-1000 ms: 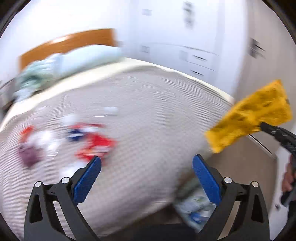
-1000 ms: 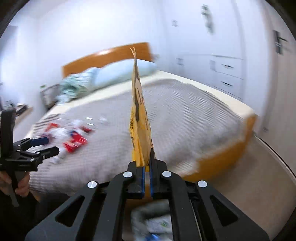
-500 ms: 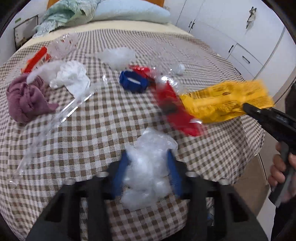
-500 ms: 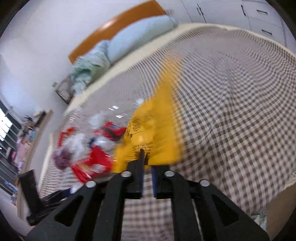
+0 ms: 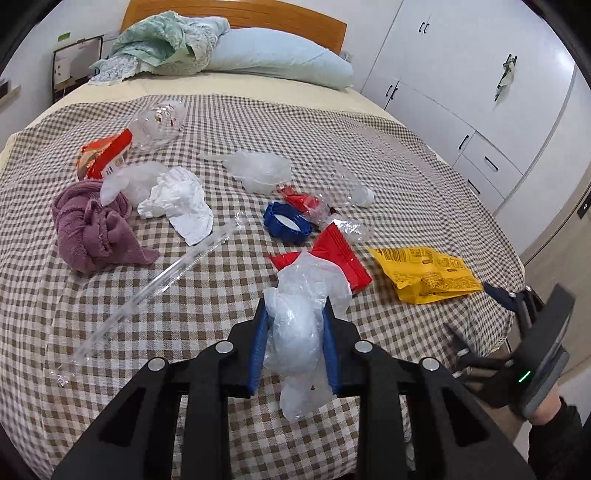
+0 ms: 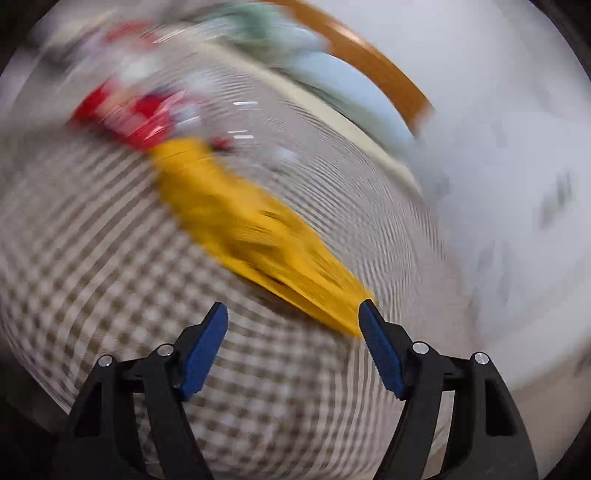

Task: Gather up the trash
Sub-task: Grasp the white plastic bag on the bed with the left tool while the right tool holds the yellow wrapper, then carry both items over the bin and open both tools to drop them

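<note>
1. The trash lies scattered over a bed (image 5: 406, 177) covered by a brown-and-white checked blanket (image 5: 207, 295), with a wooden headboard (image 5: 258, 11), a pale blue pillow (image 5: 273, 55) and a heap of green bedding (image 5: 162, 37) at the far end. White cupboards (image 5: 461, 74) line the wall to the right.
2. A crumpled clear plastic bag (image 5: 306, 317) sits at the near edge of the blanket, between the blue pads of the left gripper (image 5: 293, 325). Its jaws are closing, and the pads press on the bag from both sides.
3. Just beyond it lies a red wrapper (image 5: 343, 254), and past that a blue ring-shaped lid (image 5: 286, 223).
4. A yellow snack packet (image 5: 428, 273) lies flat near the right edge of the bed. The right gripper (image 6: 293, 325) is just beside it with its jaws opening. In the blurred right wrist view the packet's corner touches the right-hand pad only, so it is let go.
5. Farther left are a long clear plastic strip (image 5: 177, 269), a crumpled white paper (image 5: 177, 203), a purple cloth (image 5: 92, 229) and an orange-red packet (image 5: 107, 155).
6. Toward the middle is another clear plastic wad (image 5: 258, 170), and a clear plastic cup (image 5: 159, 125) lies on its side beside the orange-red packet; I cannot tell if anything is in it.
</note>
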The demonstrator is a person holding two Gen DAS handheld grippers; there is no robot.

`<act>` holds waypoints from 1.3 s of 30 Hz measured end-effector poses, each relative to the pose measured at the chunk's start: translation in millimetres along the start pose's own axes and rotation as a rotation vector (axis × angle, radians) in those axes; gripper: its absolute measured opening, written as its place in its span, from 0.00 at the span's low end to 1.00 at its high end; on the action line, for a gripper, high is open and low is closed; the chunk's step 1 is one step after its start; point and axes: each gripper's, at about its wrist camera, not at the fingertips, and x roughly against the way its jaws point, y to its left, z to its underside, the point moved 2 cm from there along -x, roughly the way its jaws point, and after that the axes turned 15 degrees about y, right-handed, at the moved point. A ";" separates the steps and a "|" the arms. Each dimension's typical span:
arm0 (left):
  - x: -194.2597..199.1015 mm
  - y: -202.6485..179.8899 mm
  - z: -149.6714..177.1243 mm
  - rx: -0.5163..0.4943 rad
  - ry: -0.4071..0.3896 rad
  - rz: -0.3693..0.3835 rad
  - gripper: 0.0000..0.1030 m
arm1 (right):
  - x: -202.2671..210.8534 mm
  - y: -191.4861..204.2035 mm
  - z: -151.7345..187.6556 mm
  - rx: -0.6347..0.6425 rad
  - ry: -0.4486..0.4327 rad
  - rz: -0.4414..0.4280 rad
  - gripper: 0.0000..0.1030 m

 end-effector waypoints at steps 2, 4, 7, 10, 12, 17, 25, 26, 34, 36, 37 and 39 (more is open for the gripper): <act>3.0 -1.7 -0.6 0.003 -0.009 -0.005 0.24 | 0.8 7.3 -16.0 0.007 -0.025 -0.023 0.68; 11.0 3.5 -1.2 0.009 -0.028 -0.013 0.24 | 4.3 12.6 -37.0 -0.005 -0.057 -0.086 0.68; 13.1 12.3 -2.8 0.034 -0.036 -0.013 0.24 | -3.1 22.2 -64.2 -0.017 -0.042 -0.080 0.68; 9.1 9.7 -2.3 0.024 -0.022 -0.001 0.24 | -11.5 18.0 -73.5 -0.089 -0.008 -0.151 0.60; 9.9 5.3 -1.6 0.011 -0.026 0.009 0.24 | -10.2 16.3 -77.1 -0.108 0.031 -0.152 0.32; 21.0 -6.9 -1.9 -0.030 -0.077 0.025 0.24 | 34.4 -7.1 -65.2 -0.206 -0.026 -0.132 0.10; 50.5 -29.3 10.0 -0.093 -0.120 0.087 0.23 | 166.2 -146.2 39.0 -0.673 -0.296 -0.453 0.09; 54.4 -38.1 12.4 -0.103 -0.114 0.110 0.23 | 171.7 -155.5 50.0 -0.697 -0.311 -0.471 0.09; 58.3 -161.4 58.1 -0.333 0.001 0.250 0.24 | 158.8 -163.3 178.9 -0.894 -0.229 -0.644 0.10; 38.7 -198.1 77.3 -0.399 0.084 0.261 0.24 | 132.8 -152.8 212.4 -0.986 -0.203 -0.723 0.10; 31.0 -209.7 83.5 -0.427 0.103 0.246 0.24 | 123.4 -149.9 222.6 -1.016 -0.198 -0.749 0.10; 9.5 -235.8 96.1 -0.494 0.156 0.212 0.24 | 105.4 -139.3 254.5 -1.065 -0.178 -0.779 0.10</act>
